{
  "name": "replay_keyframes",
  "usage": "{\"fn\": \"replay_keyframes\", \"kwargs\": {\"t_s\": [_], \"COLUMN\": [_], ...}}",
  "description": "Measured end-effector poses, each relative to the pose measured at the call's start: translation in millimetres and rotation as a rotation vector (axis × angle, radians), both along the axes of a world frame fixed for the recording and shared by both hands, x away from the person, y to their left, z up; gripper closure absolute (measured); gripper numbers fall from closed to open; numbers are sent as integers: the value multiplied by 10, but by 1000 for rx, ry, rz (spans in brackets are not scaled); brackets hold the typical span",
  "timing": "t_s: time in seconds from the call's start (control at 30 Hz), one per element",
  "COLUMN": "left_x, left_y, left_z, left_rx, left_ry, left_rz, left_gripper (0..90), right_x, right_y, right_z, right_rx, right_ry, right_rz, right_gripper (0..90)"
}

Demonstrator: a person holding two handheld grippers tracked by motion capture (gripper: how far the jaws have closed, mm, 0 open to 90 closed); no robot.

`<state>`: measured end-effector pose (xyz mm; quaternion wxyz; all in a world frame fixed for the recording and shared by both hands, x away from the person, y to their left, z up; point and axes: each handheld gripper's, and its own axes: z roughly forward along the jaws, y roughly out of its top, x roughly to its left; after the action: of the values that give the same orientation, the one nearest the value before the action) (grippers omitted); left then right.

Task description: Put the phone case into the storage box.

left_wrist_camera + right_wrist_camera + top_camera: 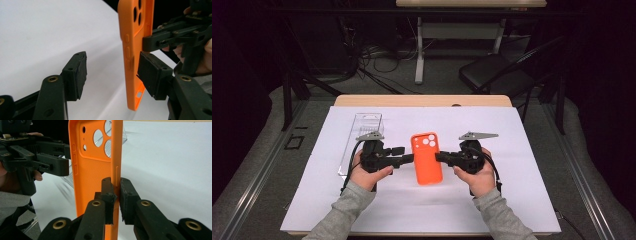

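Right gripper is pinching the side wall of the orange phone case, holding it above the white sheet. Left gripper is standing open astride the opposite edge, pads clear, probably letting the right carry it alone.

orange phone case: soft-looking matt plastic or rubber, inner face finely stippled, edges smooth. black two-jaw grippers, left and right: matt black plastic, slightly grainy, with brass-coloured metal rivets; pads dull and rubbery, rough at the edges. white table cover: smooth, matt, paper-like. clear rectangular box: glossy transparent plastic. grey sleeves: soft knitted cloth. table edge: pale wood, smooth.
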<state>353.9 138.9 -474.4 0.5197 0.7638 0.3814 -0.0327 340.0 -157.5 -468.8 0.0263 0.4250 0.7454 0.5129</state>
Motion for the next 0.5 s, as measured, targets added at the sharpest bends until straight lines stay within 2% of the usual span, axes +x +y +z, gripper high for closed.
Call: {"fn": "replay_keyframes", "kwargs": {"t_s": [0.03, 0.07, 0.17, 0.23, 0.3, 0.4, 0.43, 0.5], "left_x": [7, 5, 6, 6, 4, 4, 3, 5], "left_y": [-2, -6, -7, -4, 2, 9, 13, 18], "left_z": [-11, -16, -15, -10, -1, 7, 14, 16], "left_rx": [1, 12, 18, 33, 37, 39, 53, 53], "left_ry": [14, 13, 4, -7, -30, -43, -65, -80], "left_rz": [-7, -10, -9, -6, 1, 5, 10, 17], "left_gripper": [411, 440, 438, 437, 438, 438, 438, 440], "right_x": [1, 2, 4, 4, 6, 6, 7, 8], "right_y": [-1, -4, -9, -10, -9, -12, -13, -14], "right_z": [-1, -2, -3, -4, -10, -12, -13, -16], "right_rx": [-1, 1, -3, -10, -11, -10, -10, -12], "right_ry": [0, 0, -4, -6, -6, -2, -2, -5], "right_rz": [-1, -4, -9, -13, -15, -20, -21, -21], "right_gripper": [829, 829, 829, 829, 829, 829, 829, 829]}}
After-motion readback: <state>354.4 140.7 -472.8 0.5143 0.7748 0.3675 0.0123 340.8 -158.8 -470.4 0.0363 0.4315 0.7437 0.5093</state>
